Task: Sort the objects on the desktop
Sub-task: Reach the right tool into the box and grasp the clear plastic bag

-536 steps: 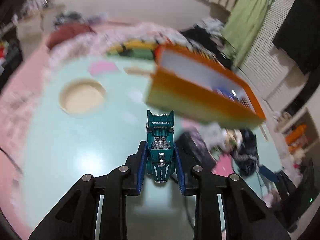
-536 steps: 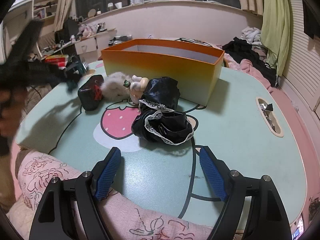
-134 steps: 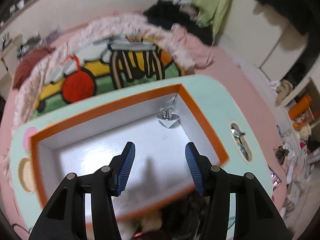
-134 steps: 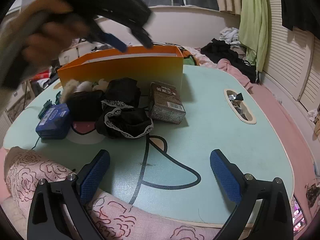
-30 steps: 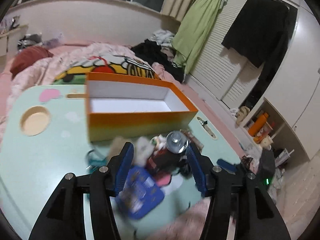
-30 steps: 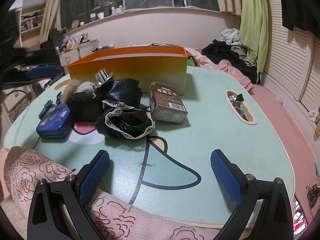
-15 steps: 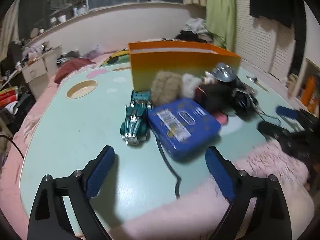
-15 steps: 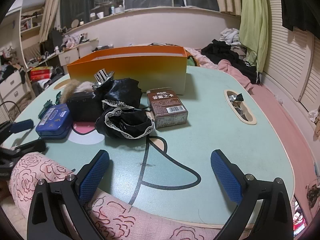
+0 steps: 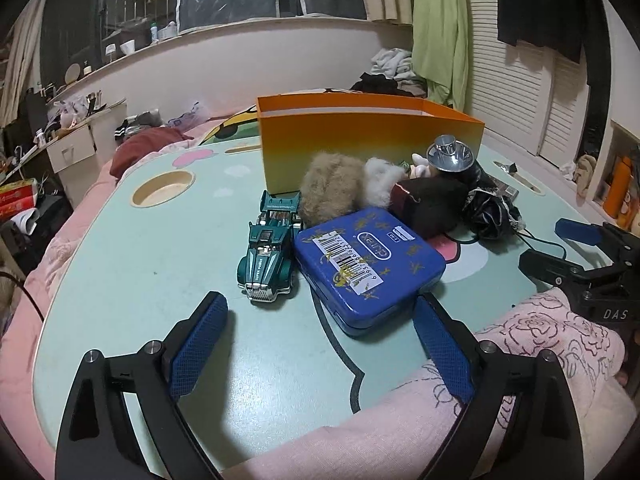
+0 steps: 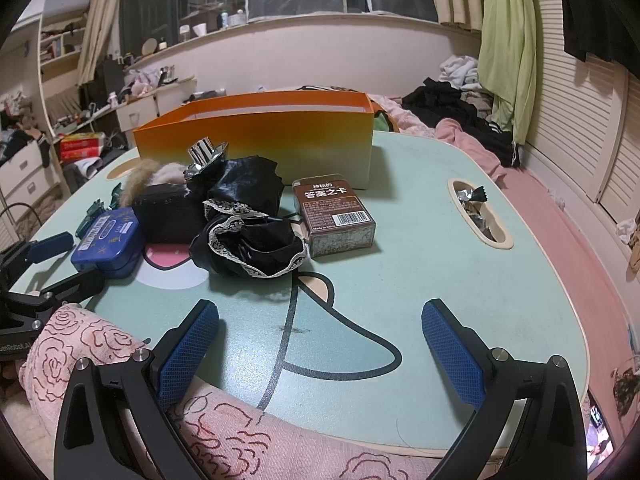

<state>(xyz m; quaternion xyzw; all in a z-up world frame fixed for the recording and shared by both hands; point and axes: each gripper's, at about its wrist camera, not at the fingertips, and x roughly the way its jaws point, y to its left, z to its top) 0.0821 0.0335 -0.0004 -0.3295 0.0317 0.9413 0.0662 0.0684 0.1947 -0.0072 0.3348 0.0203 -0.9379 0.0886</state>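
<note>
An orange box [image 9: 368, 136] stands at the back of the mint table [image 9: 160, 264]; it also shows in the right wrist view [image 10: 256, 136]. In front of it lie a teal toy car [image 9: 270, 248], a blue tin [image 9: 368, 264], a furry doll [image 9: 332, 188] with a silver hat [image 9: 450, 156], black lace cloth [image 10: 248, 240] and a brown card box [image 10: 336, 216]. My left gripper [image 9: 320, 348] is open and empty, low at the table's near edge before the car and tin. My right gripper [image 10: 320, 352] is open and empty at the near edge.
A round cup recess [image 9: 162, 188] sits at the table's far left. A slot with foil wrappers [image 10: 478, 212] is at the right. A pink rose-print blanket [image 10: 92, 344] lies along the front edge. A thin black cable [image 9: 540, 240] runs by the cloth.
My left gripper has come down from above the box to the table's near edge and opened wide. The right gripper has stayed still.
</note>
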